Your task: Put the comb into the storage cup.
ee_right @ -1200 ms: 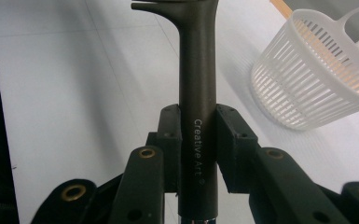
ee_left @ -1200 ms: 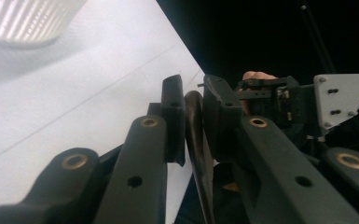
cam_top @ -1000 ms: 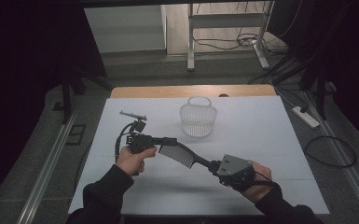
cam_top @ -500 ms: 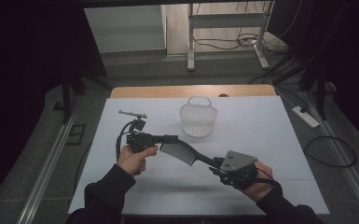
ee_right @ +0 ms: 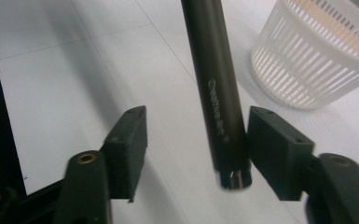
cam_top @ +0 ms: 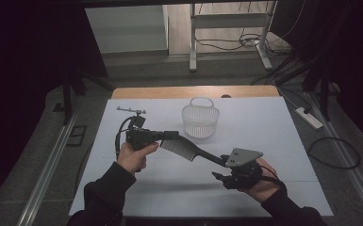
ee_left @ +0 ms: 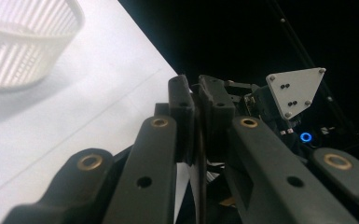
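While one black comb (cam_top: 181, 148) is pinched in the left claw (ee_left: 196, 121), the right claw (ee_right: 196, 149) has just been opening round its handle; embossed lettering unreadable; one white basket (cam_top: 200, 120) on the bench (cam_top: 273, 127).

A white-covered table (cam_top: 283, 141) with a wooden far edge is set on a grey floor (cam_top: 136, 70). A white metal frame (cam_top: 226, 21), cables and a power strip (cam_top: 308, 117) are seen; surroundings are dark.

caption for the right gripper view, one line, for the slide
Right gripper, jaws just opened, lets go of the dark comb handle between its pads, above the white table; white basket beyond.
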The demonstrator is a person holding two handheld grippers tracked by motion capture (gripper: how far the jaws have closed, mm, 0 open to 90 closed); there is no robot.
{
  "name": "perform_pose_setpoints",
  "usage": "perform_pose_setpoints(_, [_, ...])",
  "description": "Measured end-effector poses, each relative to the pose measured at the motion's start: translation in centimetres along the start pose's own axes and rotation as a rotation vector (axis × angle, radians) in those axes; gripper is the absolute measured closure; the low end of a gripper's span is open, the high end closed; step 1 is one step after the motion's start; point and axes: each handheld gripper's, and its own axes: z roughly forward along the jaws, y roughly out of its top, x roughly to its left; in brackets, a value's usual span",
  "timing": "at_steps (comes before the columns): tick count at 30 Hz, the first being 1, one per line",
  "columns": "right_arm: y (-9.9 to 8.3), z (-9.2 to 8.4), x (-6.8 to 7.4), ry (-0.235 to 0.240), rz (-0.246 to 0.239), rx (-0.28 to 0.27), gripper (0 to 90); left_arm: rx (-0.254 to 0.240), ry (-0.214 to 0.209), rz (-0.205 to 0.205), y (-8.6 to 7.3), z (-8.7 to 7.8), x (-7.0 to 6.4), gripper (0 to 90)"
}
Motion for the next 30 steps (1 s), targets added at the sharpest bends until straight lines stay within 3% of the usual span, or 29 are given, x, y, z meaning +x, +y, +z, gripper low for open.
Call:
perform_pose_setpoints(3, [-0.1, 0.0, -0.2, -0.008, 0.026, 0.01, 29.2, -0.005, 0.018, 0.011, 0.4, -0.3, -0.2, 84.1])
perform_pose_setpoints(9, [-0.3, -0.2, -0.8, 0.026, 0.084, 0.031, 26.0, -0.016, 0.036, 0.019, 0.8, -0.7, -0.3, 84.1])
perform_pose_setpoints(18, [-0.8, -0.2, -1.2, 0.02, 0.111, 0.063, 16.5, -0.007, 0.051, 0.037, 1.6, -1.0, -0.7, 84.1])
perform_pose_setpoints(30, [-1.9, -0.9, -2.0, -0.007, 0.169, 0.102, 4.6, -0.011, 0.113, 0.069, 3.3, -1.7, -1.2, 84.1])
